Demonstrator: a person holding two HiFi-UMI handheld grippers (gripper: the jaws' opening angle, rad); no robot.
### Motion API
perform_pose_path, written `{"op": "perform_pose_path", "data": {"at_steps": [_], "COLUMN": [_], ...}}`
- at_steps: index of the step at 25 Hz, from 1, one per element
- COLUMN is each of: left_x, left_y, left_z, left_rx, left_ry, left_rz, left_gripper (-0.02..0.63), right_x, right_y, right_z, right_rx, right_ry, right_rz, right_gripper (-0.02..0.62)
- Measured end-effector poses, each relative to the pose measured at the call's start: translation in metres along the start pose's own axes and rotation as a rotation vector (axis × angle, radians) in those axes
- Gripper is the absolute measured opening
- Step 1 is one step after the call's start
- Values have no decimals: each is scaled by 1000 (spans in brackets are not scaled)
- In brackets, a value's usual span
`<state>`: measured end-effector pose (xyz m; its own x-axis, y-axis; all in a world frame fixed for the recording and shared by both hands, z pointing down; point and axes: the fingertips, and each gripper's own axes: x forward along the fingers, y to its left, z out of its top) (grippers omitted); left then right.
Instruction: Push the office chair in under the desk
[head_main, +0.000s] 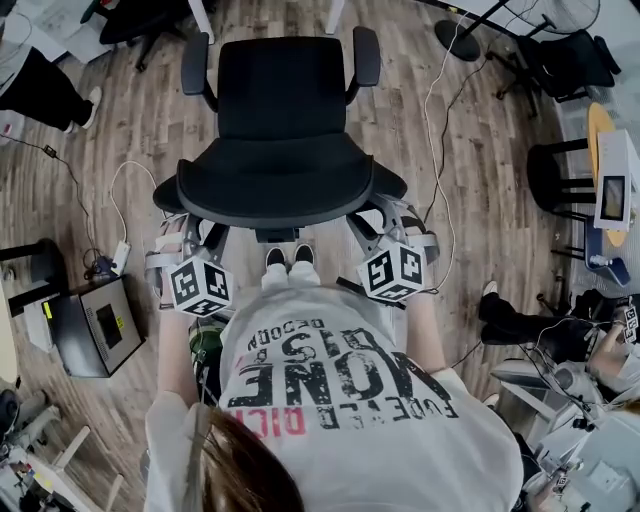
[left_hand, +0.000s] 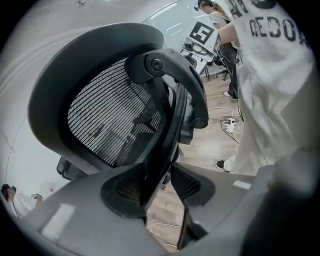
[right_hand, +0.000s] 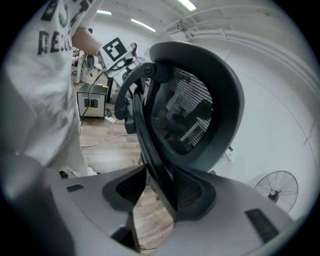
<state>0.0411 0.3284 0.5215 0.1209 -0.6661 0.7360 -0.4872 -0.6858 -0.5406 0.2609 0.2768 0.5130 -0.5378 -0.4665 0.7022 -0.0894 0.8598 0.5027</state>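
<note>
Nearby, cables (head_main: 430, 108) beside the office chair (head_main: 285, 100).

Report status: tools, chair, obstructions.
Left tool open, right tool open, each astride back strut of black mesh office chair. Desk not in view. White cable lies beside chair.

Black office chair (head_main: 283, 110), mesh-patterned backrest (left_hand: 110, 122), brown wood-grain floor (head_main: 490, 200).
</note>
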Motion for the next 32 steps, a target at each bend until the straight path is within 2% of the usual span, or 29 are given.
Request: {"op": "perform_pose_path", "data": {"at_steps": [5, 10, 16, 24, 32], "left_x": [3, 5, 12, 21, 42], "left_y": [2, -5, 0, 10, 25], "left_z": [-1, 2, 6, 4, 15], "left_rx": [-36, -32, -32, -49, -79], "left_ry": [-42, -73, -83, -71, -43], "left_rz": [-1, -19, 15, 26, 6], "left_gripper": [173, 175, 176, 179, 178], "right_x": [2, -2, 4, 12, 27], "right_y": [-3, -1, -9, -19, -46], "right_z": [1, -5, -9, -8, -18], "right_rx": [6, 4, -4, -23, -37], "right_ry": [-17, -24, -36, -59, -88], "right_rz": [20, 33, 26, 10, 3], "right_gripper": [170, 170, 170, 170, 170]}}
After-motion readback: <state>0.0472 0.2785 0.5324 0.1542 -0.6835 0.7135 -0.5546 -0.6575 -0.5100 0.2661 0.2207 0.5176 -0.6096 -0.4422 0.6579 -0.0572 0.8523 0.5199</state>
